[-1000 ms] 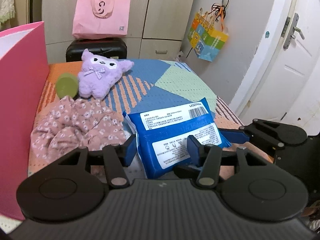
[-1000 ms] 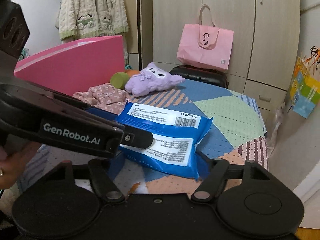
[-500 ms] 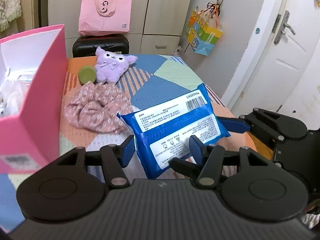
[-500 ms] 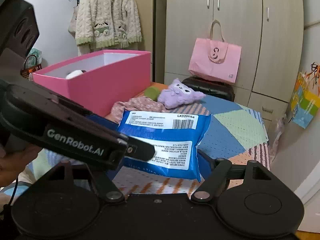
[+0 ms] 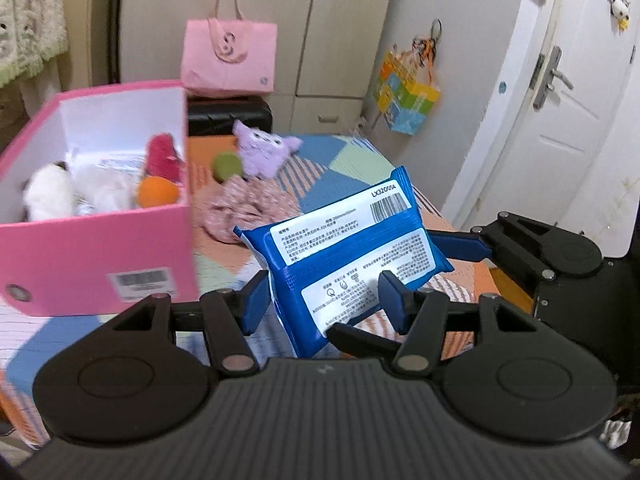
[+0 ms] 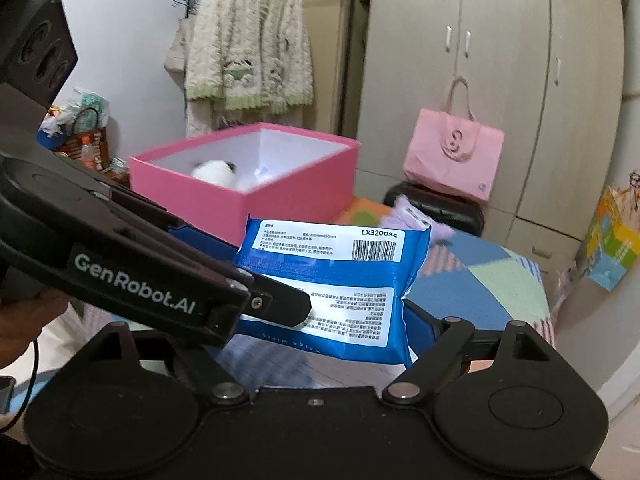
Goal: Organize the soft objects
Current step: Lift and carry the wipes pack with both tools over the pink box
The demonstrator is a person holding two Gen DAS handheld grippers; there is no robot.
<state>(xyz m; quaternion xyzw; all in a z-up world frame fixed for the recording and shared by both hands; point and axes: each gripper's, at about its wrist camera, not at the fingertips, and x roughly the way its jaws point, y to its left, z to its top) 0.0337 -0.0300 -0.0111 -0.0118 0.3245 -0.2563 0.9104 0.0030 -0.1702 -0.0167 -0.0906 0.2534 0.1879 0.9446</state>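
- up off the bed (image 5: 360,168) comes the blue wipes pack (image 5: 348,248), which a second ago lay on the patchwork cover and now hangs in the air between both grippers; the pink box (image 5: 96,256) has swung into open view, its inside showing.
- bed: the patchwork cover in blue, green and orange stripes runs back to the wardrobe (image 6: 500,80).
- pink box: it sits on the bed to the left of the pack in the left wrist view, lid off, with white plush, an orange ball (image 5: 157,192) and a red soft thing inside.
- left gripper (image 5: 324,296): its blue fingers sit either side of the pack's near end and the pack is carried there, so it's clamped on the pack; the opening widened a touch early in the last second, then steadied.
- right gripper (image 6: 412,328): its jaws have just been opening, with the pack between them; one blue finger shows by the pack's right edge, the other is hidden behind the left gripper's body, so whether its pads press i cannot tell.
- blue wipes pack: tilted, white labels and barcode facing up, clear of the cover, just beside the box's near corner.
- floral cloth (image 5: 248,208): bunched on the bed behind the pack.
- purple plush (image 5: 260,152): further back, blurred.
- green ball (image 5: 226,165): just beside the plush.
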